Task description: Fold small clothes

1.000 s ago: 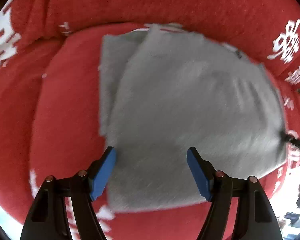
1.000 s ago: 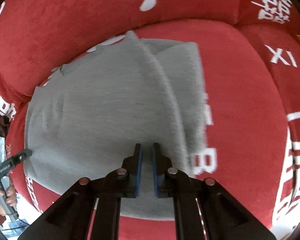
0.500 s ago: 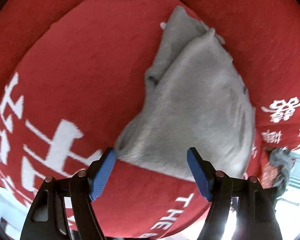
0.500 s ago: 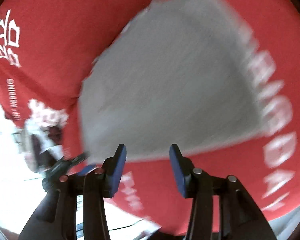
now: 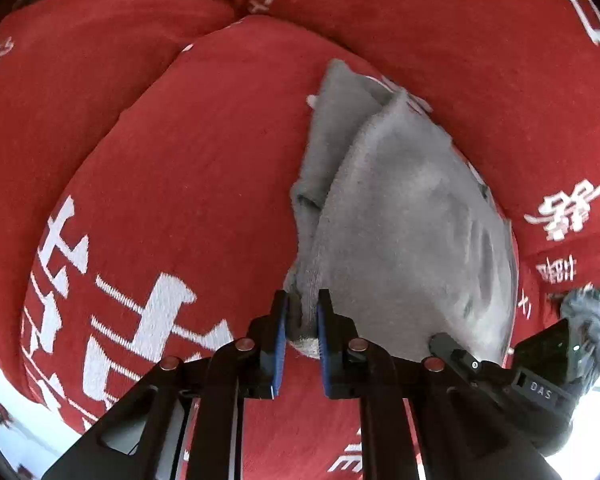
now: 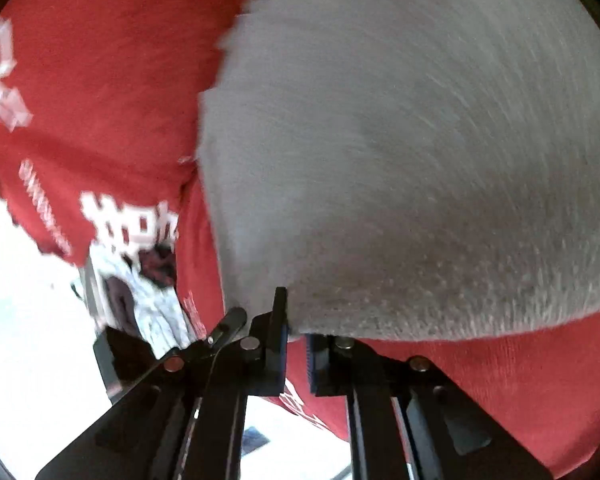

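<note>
Garment: a grey garment (image 5: 412, 240), soft brushed knit with a fuzzy nap, lies folded on the red cushion (image 5: 172, 168). Rough wedge shape, narrowing toward its far end, with a second layer peeking out along its left edge.
Cushion: plush red terry-like fabric, rounded and puffy, woven white characters and letters to the left of the garment and on the raised padded sides behind and right of it.
Left tongs: the left tongs (image 5: 301, 320) are at the garment's near left corner, black arms with blue ribbed pads. The jaws are closing, and a bunched fold of grey fabric sits squeezed between the pads.
Right tongs: in the left wrist view the right tongs (image 5: 446, 342) reach in at the garment's near right corner, black body with small white lettering. From their own camera the right tongs (image 6: 296, 330) sit at the garment's near edge, jaws brought together, with the grey hem (image 6: 380, 320) caught between the black finger and the blue pad.
Garment close up: fills most of the right wrist view, streaky with blur, pebbly fleece texture clear near the hem.
Beyond the cushion: bright, washed-out background left of the garment; details too blurred to name.
</note>
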Motion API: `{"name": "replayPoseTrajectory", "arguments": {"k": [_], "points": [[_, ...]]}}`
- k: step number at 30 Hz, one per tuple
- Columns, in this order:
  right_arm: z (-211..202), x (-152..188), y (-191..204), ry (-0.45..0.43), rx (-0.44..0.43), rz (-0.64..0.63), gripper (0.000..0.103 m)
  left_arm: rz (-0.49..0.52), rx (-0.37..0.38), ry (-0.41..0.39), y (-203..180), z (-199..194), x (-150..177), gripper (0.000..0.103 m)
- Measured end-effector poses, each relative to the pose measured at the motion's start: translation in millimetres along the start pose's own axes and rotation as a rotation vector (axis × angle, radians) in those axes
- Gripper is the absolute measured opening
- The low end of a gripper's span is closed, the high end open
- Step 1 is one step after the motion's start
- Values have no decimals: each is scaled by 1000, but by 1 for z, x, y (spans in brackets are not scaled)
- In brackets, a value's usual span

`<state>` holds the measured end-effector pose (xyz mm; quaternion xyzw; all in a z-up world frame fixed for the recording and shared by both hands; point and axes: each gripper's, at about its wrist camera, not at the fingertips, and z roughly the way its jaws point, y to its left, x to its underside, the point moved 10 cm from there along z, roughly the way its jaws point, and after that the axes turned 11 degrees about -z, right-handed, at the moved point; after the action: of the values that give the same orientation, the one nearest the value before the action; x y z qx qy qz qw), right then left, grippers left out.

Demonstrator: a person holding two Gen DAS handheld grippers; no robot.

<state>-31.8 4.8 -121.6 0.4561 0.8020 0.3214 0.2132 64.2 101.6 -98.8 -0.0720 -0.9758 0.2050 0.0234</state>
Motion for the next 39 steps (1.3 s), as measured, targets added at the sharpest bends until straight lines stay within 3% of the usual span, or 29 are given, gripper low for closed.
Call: {"name": "replayPoseTrajectory", "arguments": {"k": [4,5,9,13,19,22,25,27,30,32,34,39], "points": [[13,21,-20,55,106,-5,7,-5,-68,35,24,25,8,15],[18,26,-27,70,138,-5,7,-8,-44,26,25,24,7,15],[12,33,-26,94,152,-40,7,53,-68,25,25,14,6,16],[-12,40,-24,150,198,-103,11,130,-155,-2,27,0,1,16],[-84,4,-28,29,314,-204,11,231,-176,-63,-1,-14,-16,16],[-122,-27,-54,-73,486,-209,11,285,-168,-63,-27,-5,-14,16],[-159,-46,-91,-138,605,-153,11,305,-160,-26,-43,15,-5,16],[-179,-54,-113,-158,670,-126,11,310,-179,-12,-45,27,-2,16],[-193,-55,-146,-117,779,-127,10,309,-198,2,-35,39,2,16],[-197,-50,-164,-107,774,-111,2,324,-202,-5,-38,39,3,16],[-202,-48,-166,-133,743,-111,0,345,-212,-2,-39,39,6,16],[-209,-42,-165,-128,783,-111,0,342,-228,14,-37,35,6,16]]}}
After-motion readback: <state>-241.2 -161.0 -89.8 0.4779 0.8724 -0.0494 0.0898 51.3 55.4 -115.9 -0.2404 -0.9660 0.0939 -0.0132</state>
